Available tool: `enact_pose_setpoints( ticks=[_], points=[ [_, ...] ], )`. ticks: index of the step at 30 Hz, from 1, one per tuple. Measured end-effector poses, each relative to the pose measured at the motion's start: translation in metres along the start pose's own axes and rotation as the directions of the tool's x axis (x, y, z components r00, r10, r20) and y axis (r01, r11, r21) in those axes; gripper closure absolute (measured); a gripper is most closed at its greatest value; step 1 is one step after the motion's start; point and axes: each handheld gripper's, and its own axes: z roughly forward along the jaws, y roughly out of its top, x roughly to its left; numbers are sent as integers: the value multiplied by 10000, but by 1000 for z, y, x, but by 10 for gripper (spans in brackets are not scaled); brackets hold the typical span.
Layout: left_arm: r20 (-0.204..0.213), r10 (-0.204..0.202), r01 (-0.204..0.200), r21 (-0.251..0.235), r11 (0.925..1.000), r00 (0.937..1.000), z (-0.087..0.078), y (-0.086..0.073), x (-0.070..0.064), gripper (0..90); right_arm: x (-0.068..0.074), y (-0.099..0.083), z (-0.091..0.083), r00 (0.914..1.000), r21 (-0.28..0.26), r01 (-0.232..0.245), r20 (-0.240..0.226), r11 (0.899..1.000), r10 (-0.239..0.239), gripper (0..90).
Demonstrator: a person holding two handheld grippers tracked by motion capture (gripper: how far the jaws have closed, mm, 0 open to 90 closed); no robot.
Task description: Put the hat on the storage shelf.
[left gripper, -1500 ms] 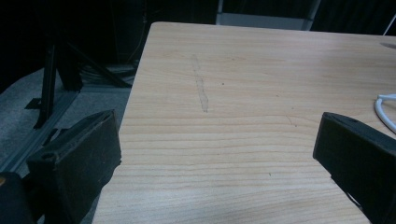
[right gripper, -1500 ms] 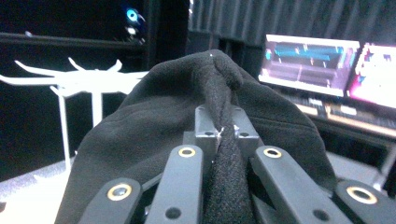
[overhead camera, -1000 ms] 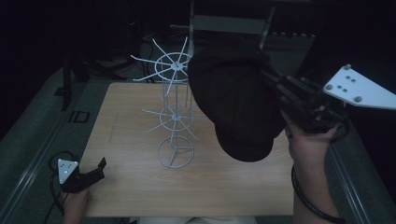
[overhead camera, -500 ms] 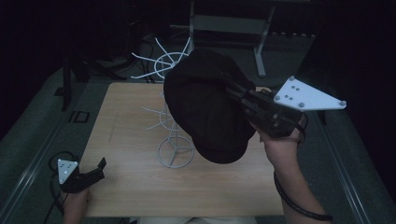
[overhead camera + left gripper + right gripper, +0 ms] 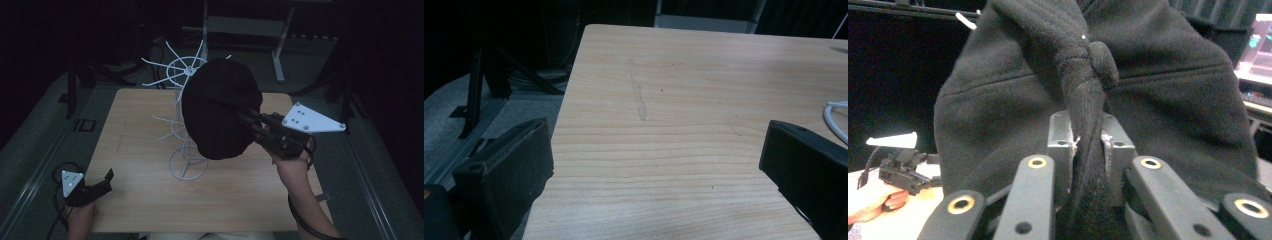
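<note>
High view: black fleece cap [image 5: 220, 112], held aloft over the wooden worktop [image 5: 140, 200], against the upper tiers of a white wire rack [image 5: 182, 125] standing mid-worktop; right gripper [image 5: 250, 122] grips the cap from the right, grey three-cornered plate on top. Left gripper [image 5: 102, 182] rests at the near left corner of the worktop, jaws spread wide, nothing between them. Left gripper view: both black jaws well apart over bare wood; white wire of the rack base [image 5: 836, 120] at right edge. Right gripper view: jaws pinched tight on a fold of the cap [image 5: 1088, 90] just below its crown button [image 5: 1103, 57]; left gripper [image 5: 903, 175] visible far off at left.
</note>
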Motion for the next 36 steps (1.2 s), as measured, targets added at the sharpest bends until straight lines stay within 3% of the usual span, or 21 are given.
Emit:
enact_pose_setpoints(
  ticks=[12,13,15,18,20,27,31,36],
  points=[
    [-22,-24,24,-29,10000,10000,0,0,0,14,-11,-17,-5,9982,-67,-580,166,9983,581,466],
    [-17,-21,21,-25,10000,10000,0,0,0,14,-14,-22,-11,9967,-157,-731,342,9972,736,342],
    [-24,-24,23,-24,10000,10000,0,0,0,14,-15,-25,-17,9956,-166,-699,609,9974,708,252],
    [-33,-27,27,-16,10000,10000,0,0,0,14,-20,-32,-27,9924,-236,-723,982,9971,743,171],
    [-20,-18,18,-30,10000,10000,0,0,0,14,-24,-38,-34,9923,-231,-891,848,9958,907,128],
    [-16,-5,5,-3,10000,10000,0,0,0,14,-42,-69,-50,9818,148,-1347,1369,9908,1314,134],
    [-17,-9,9,-8,10000,10000,0,0,0,14,-52,-90,-55,9700,563,-1661,1889,9845,1529,136],
    [-32,-36,35,-15,10000,10000,0,0,0,14,-62,-117,-58,9587,979,-1569,2539,9828,1277,139]
  ],
)
